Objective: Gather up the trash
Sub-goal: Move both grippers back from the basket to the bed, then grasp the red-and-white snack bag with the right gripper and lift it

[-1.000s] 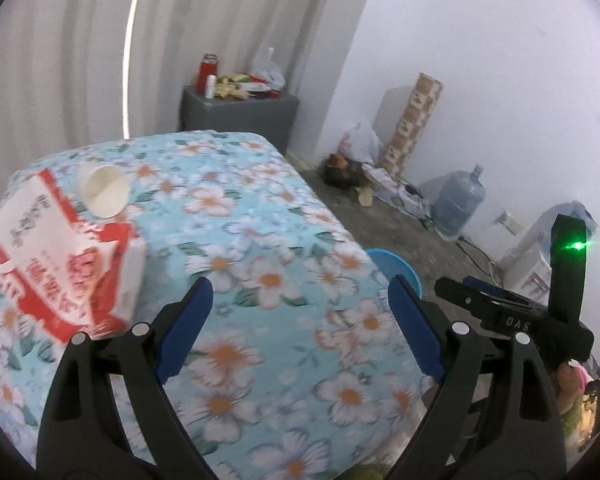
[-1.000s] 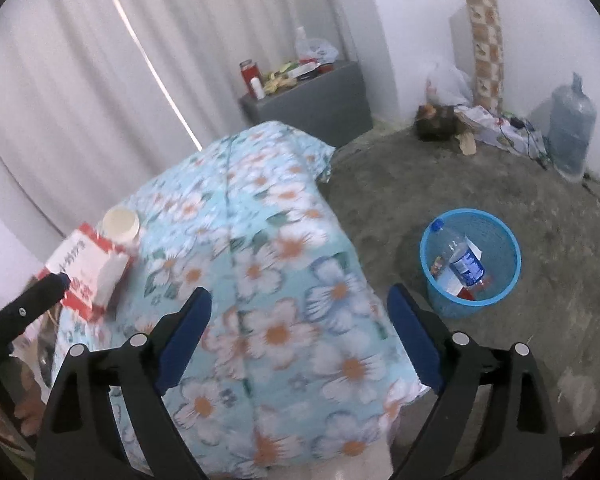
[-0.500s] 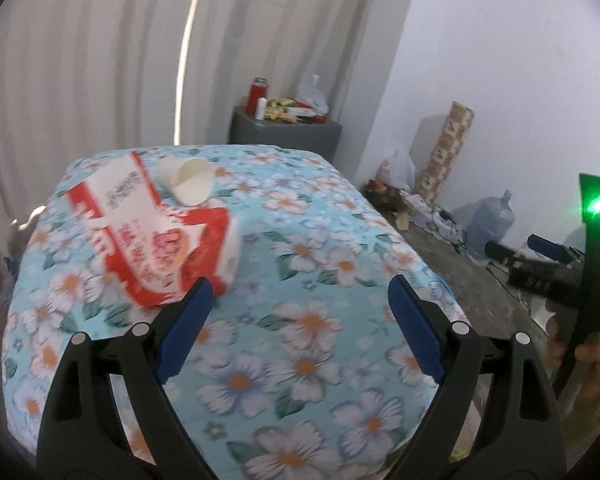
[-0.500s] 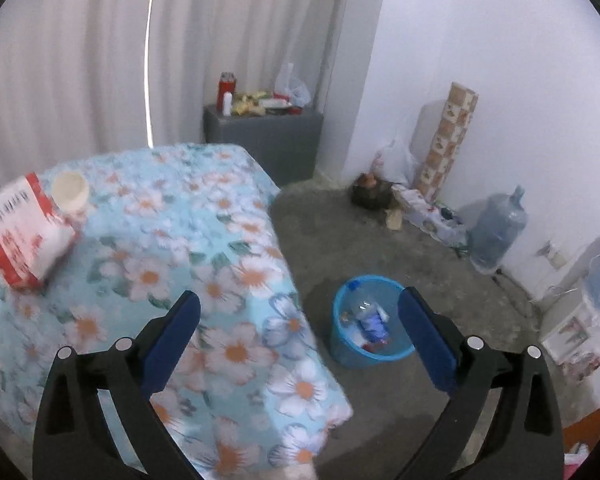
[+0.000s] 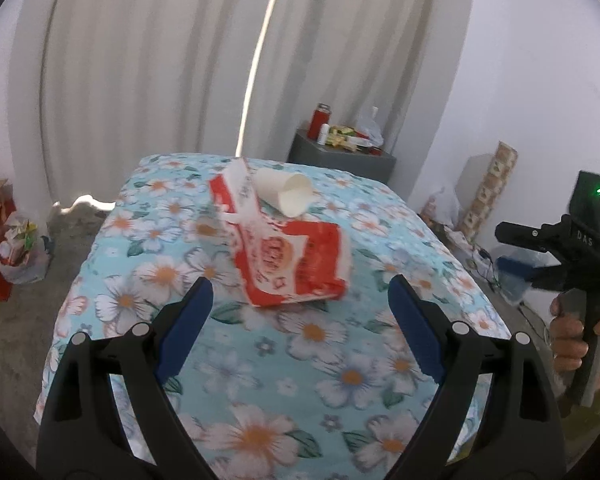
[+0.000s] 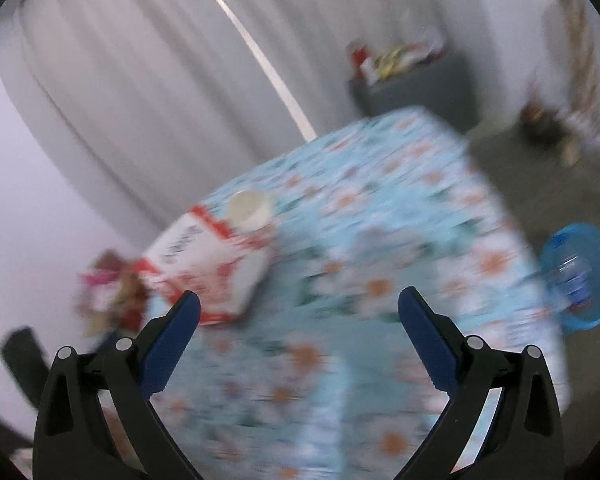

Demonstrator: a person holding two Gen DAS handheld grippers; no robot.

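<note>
Between the wide, empty jaws of the left claw (image 5: 300, 320), the red-and-white carton (image 5: 288, 256) lies at twelve o'clock on the floral bench (image 5: 260, 380), paper cup (image 5: 286, 196) touching beyond, so advance level, straddle the carton's near end, while the right claw (image 6: 299, 330) waits, equally wide.

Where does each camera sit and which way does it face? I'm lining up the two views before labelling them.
Left wrist: rides on the left gripper, looking down along its open blue fingers at the red-and-white bag and paper cup on the floral tablecloth; a hand holding the right gripper shows at the right edge.
Right wrist: rides on the right gripper, facing the same table from its corner, blurred; the blue bin sits on the floor to the right.
Shared: bag, cup, tablecloth.
</note>
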